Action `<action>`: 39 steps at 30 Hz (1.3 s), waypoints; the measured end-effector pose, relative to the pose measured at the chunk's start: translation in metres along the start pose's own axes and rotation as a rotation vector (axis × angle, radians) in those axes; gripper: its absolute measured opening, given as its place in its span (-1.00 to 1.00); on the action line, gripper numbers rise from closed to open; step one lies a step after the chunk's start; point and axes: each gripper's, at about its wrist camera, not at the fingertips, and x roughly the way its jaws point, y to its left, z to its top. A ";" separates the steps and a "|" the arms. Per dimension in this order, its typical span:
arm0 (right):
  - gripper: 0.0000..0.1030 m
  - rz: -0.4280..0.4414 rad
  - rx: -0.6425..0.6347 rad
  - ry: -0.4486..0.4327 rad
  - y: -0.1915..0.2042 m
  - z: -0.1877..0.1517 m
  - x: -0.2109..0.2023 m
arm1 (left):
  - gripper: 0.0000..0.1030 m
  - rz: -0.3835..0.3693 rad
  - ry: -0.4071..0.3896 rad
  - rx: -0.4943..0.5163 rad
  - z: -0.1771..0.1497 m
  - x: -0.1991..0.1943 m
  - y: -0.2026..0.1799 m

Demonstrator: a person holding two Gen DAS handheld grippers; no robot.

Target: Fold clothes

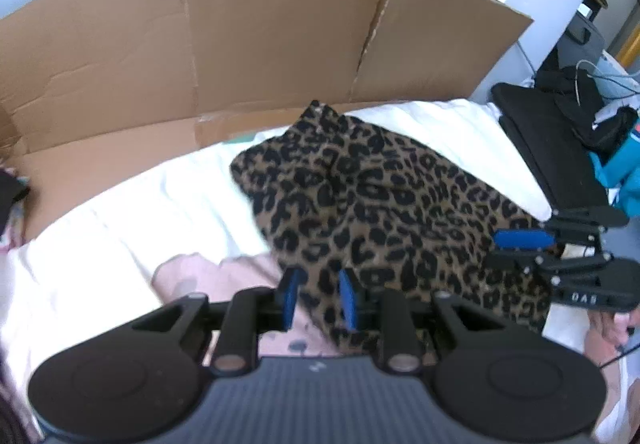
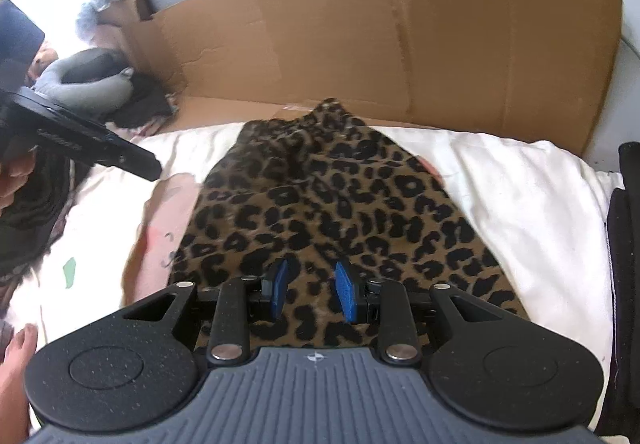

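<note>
**Both grippers open over the leopard cloth**

A leopard-print garment [image 1: 384, 211] lies spread on a white sheet [image 1: 120, 228], its narrow end pointing far toward a brown cardboard wall [image 1: 240, 35] that stands along the far edge of the sheet. The cloth widens toward the near side and carries a few soft creases in its far half. A pale pink cloth [image 1: 224, 276] shows from under its near left edge.

The left gripper [image 1: 320, 298] hovers at the near left edge of the garment, its blue pads apart and nothing between them; one pad is over the pink cloth, the other over the print. The right gripper [image 2: 314, 290] sits over the near middle of the garment, likewise spread open with only fabric seen in the gap. Whether the pads touch the cloth cannot be told.

In the left view the right gripper appears at the right edge of the garment, held by a hand [image 1: 608, 328]. In the right view a grey neck pillow [image 2: 92, 83] lies far left, off the sheet.
</note>
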 end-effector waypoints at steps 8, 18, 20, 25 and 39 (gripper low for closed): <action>-0.36 0.022 -0.008 0.052 0.020 -0.019 -0.018 | -0.21 -0.037 0.000 -0.031 -0.047 -0.025 0.001; -0.36 0.052 -0.033 0.136 0.049 -0.046 -0.031 | -0.09 -0.138 0.083 -0.047 -0.107 -0.023 0.001; -0.36 0.062 -0.049 0.151 0.058 -0.049 -0.032 | -0.14 -0.158 0.099 -0.051 -0.119 -0.023 0.001; -0.36 0.093 -0.131 0.200 0.081 -0.058 -0.039 | -0.15 -0.219 0.133 -0.053 -0.142 -0.020 -0.004; -0.35 0.183 -0.232 0.254 0.127 -0.078 -0.046 | -0.24 -0.338 0.188 -0.124 -0.176 0.001 -0.019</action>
